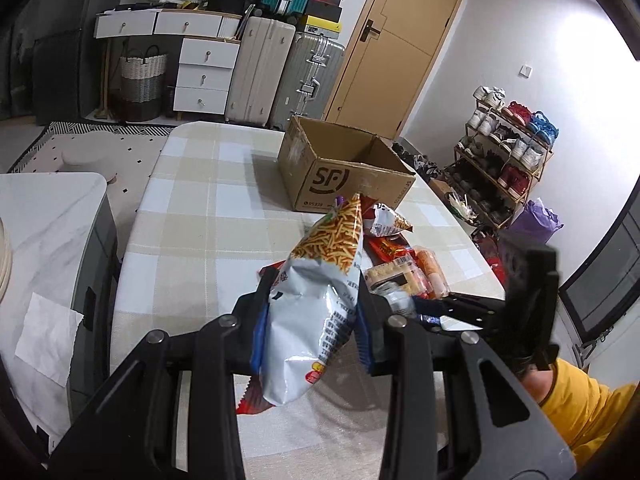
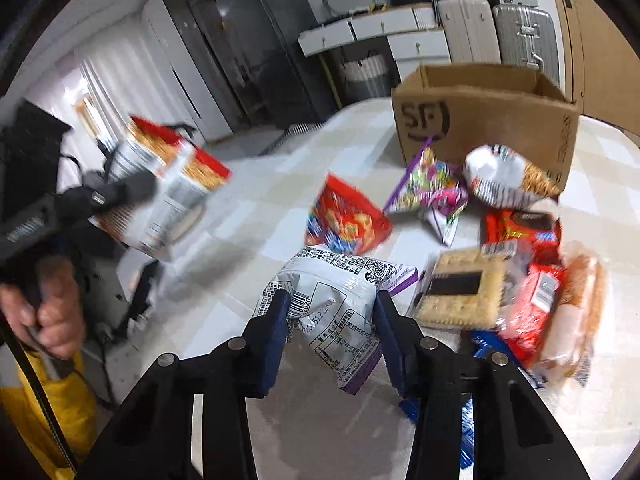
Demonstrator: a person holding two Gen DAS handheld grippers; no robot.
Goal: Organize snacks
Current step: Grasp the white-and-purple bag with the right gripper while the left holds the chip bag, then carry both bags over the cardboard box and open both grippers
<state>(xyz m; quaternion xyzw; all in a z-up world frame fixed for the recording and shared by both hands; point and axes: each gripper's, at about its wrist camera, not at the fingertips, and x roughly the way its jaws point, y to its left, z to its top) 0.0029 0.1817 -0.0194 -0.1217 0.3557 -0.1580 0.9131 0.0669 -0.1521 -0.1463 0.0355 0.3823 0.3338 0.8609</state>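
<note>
A checked table point(image 1: 192, 200) carries an open cardboard box point(image 1: 344, 172) at twelve o'clock, its inside hidden from both views. Loose snacks point(image 2: 520, 280) blur together at three o'clock. The left gripper point(image 1: 316, 308) clamps a silver bag of fried sticks point(image 1: 320, 280); the right gripper point(image 2: 330, 316) pinches a crumpled white packet point(image 2: 340, 300), its label unreadable.

A lived-in home: stacked suitcases point(image 1: 262, 68) beside a white drawer unit point(image 1: 204, 74), a loaded shoe rack point(image 1: 506, 152), a wooden door point(image 1: 400, 40), and a checked-cloth surface point(image 1: 200, 208).
</note>
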